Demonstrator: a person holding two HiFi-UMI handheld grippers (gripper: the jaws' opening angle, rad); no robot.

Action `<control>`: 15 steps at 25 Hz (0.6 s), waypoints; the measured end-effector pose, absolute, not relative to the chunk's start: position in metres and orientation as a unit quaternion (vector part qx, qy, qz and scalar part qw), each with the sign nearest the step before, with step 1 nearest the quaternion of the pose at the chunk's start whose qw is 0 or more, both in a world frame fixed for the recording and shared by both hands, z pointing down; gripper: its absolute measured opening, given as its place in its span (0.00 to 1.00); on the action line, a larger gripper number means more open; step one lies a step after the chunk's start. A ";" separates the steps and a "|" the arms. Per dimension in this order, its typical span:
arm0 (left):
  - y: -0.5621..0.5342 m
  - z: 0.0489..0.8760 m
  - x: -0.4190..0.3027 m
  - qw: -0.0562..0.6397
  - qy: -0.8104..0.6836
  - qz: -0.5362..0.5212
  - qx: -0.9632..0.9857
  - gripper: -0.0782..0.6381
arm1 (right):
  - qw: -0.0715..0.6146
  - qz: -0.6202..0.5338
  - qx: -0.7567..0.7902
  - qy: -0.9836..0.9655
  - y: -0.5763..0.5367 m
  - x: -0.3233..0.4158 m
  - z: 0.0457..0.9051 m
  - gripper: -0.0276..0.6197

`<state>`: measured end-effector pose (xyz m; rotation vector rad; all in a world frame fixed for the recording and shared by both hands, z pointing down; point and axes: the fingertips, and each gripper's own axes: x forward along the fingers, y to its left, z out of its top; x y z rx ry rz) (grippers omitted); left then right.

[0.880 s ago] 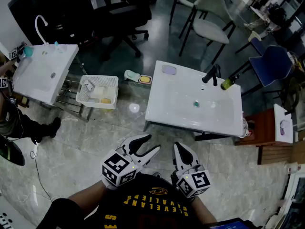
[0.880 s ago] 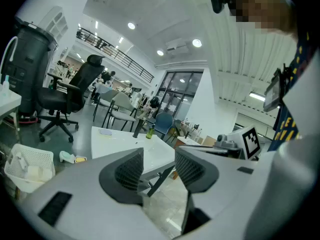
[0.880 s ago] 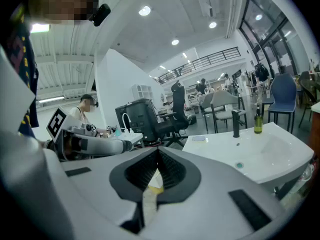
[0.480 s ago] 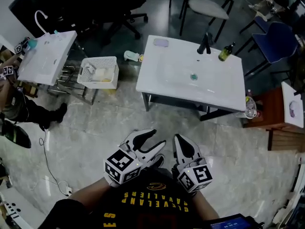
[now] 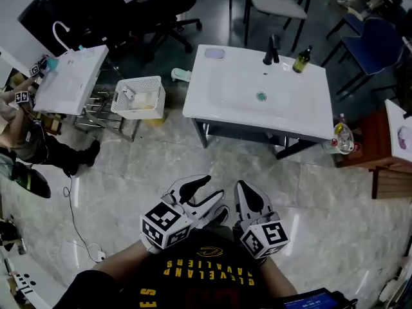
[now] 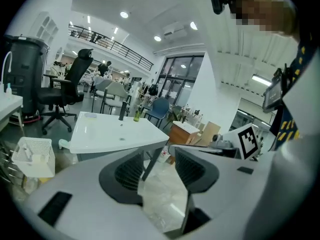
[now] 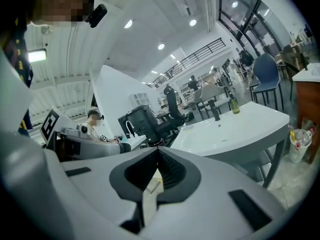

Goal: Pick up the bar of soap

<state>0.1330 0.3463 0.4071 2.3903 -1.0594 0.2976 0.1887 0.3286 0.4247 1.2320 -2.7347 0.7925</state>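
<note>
The white basket (image 5: 137, 80) stands on the floor between two white sinks. We see a few small things in it, one white and one yellowish, but we cannot tell what they are. The larger sink (image 5: 244, 118) carries the bar of soap (image 5: 214, 53), a pale lilac piece on the back left corner of its rim, well apart from both grippers. On the same rim stand a dark faucet (image 5: 270, 49) and a green bottle (image 5: 300, 60), near each other, and a teal drain (image 5: 261, 96) sits in the middle of the basin. The smaller sink (image 5: 71, 85), to the left of the basket, has a white curved faucet (image 5: 59, 31). Beside the brown cabinet (image 5: 376, 172), a small clear bin (image 5: 340, 137) holds things too small for us to name.

We count two sinks, one basket, one bar of soap on the larger sink, one bottle and two faucets. At least three chairs stand beyond the sinks: a dark office chair (image 5: 161, 8), a grey chair (image 5: 277, 4) and a blue chair (image 5: 367, 44).

We hold both grippers low and close to the body, over the marble floor. The left gripper (image 5: 206, 192) is released: its jaws stand apart and we see only floor through the gap. The right gripper (image 5: 241, 188) is clenched, its jaw tips meeting with nothing between them.
</note>
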 end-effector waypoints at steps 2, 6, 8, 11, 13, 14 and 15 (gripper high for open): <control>0.348 0.403 0.131 0.240 -0.387 0.114 0.883 0.40 | 0.021 0.262 0.397 -0.880 0.329 0.185 0.425 0.06; 0.349 0.394 0.113 0.241 -0.383 0.107 0.885 0.40 | 0.023 0.262 0.389 -0.883 0.329 0.164 0.415 0.06; 0.348 0.391 0.097 0.246 -0.383 0.098 0.885 0.40 | 0.029 0.246 0.388 -0.888 0.328 0.151 0.407 0.06; 0.341 0.386 0.073 0.242 -0.382 0.076 0.889 0.40 | 0.043 0.215 0.399 -0.890 0.322 0.132 0.397 0.06; 0.337 0.382 0.058 0.236 -0.375 0.062 0.894 0.40 | 0.047 0.205 0.410 -0.887 0.318 0.119 0.393 0.06; 0.336 0.382 0.050 0.235 -0.371 0.056 0.897 0.40 | 0.049 0.203 0.416 -0.885 0.317 0.112 0.392 0.06; 0.335 0.381 0.042 0.235 -0.367 0.051 0.899 0.40 | 0.052 0.201 0.421 -0.883 0.317 0.104 0.392 0.06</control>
